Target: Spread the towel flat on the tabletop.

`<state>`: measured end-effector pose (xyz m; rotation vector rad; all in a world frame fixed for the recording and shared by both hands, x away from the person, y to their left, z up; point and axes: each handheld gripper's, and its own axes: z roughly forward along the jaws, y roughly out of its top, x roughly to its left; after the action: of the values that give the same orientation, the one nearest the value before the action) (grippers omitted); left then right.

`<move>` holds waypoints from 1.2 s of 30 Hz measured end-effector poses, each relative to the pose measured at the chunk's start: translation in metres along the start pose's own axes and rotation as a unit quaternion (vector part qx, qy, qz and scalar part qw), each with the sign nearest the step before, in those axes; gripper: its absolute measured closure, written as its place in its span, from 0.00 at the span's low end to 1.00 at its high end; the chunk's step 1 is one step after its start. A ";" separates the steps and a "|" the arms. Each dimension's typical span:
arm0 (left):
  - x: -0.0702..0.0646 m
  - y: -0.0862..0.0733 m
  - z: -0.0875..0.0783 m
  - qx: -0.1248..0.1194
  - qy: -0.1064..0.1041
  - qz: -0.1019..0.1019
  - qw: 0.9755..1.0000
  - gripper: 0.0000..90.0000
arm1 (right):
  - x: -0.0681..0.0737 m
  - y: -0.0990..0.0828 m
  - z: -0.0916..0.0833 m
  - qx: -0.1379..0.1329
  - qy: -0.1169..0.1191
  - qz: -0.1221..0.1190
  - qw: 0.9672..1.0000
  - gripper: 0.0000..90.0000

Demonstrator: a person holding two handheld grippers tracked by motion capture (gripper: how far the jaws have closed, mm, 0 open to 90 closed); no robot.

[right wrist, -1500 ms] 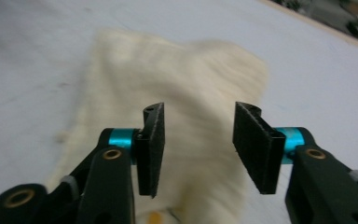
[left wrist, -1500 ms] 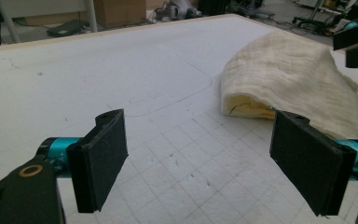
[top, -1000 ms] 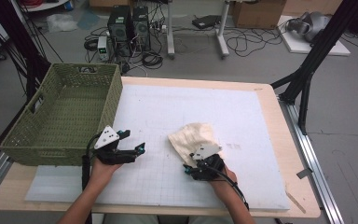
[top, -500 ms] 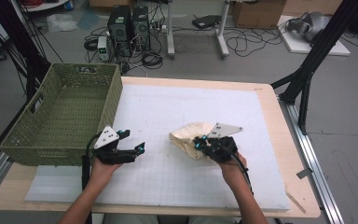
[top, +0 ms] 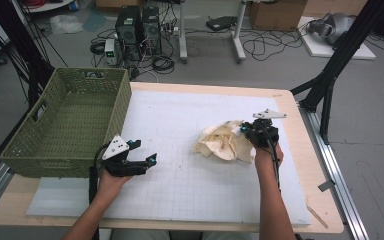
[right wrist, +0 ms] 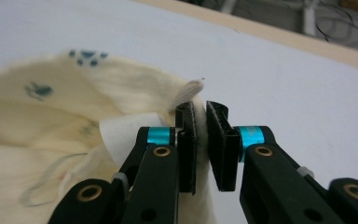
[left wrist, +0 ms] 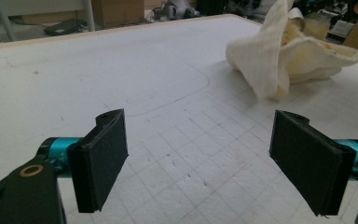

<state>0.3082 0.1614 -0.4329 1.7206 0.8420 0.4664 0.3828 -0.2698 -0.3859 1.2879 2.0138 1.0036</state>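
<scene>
The crumpled cream cotton cloth (top: 225,142) at the right looks soft, matt and finely ribbed. Under it lies a matt white gridded foam mat (top: 180,175) on a smooth pale wooden table (top: 300,130). The olive-green woven plastic basket (top: 70,125), far left, looks coarse.

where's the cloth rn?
High view: the cream cloth lies crumpled right of centre on the white mat, one edge pinched in the right claw. The green basket and the left claw sit well to its left.
</scene>
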 end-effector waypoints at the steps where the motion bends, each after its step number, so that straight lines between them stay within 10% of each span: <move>1: 0.000 0.000 0.000 0.001 -0.001 -0.001 1.000 0.22 | -0.005 -0.003 0.003 0.009 -0.010 0.011 1.000 0.92; 9: 0.001 -0.001 0.000 0.001 -0.001 -0.001 1.000 0.22 | -0.020 -0.018 0.007 0.061 -0.050 0.051 0.996 0.75; 15: -0.001 0.000 0.000 0.001 -0.001 -0.001 1.000 0.22 | -0.007 -0.017 -0.017 0.011 0.001 0.015 1.000 0.65; 28: -0.003 0.000 0.001 0.003 -0.005 0.004 1.000 0.22 | 0.041 -0.030 -0.019 0.026 0.083 -0.048 0.995 0.45; 32: -0.002 0.000 0.001 0.002 -0.004 0.003 1.000 0.22 | 0.050 -0.035 0.005 0.073 0.068 -0.064 0.993 0.47; 36: -0.001 0.000 0.000 0.001 -0.002 0.000 1.000 0.22 | 0.053 -0.046 0.020 0.096 0.080 -0.066 0.990 0.77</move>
<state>0.3073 0.1612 -0.4330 1.7228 0.8403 0.4615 0.3533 -0.2270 -0.4370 1.1840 2.3347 0.8936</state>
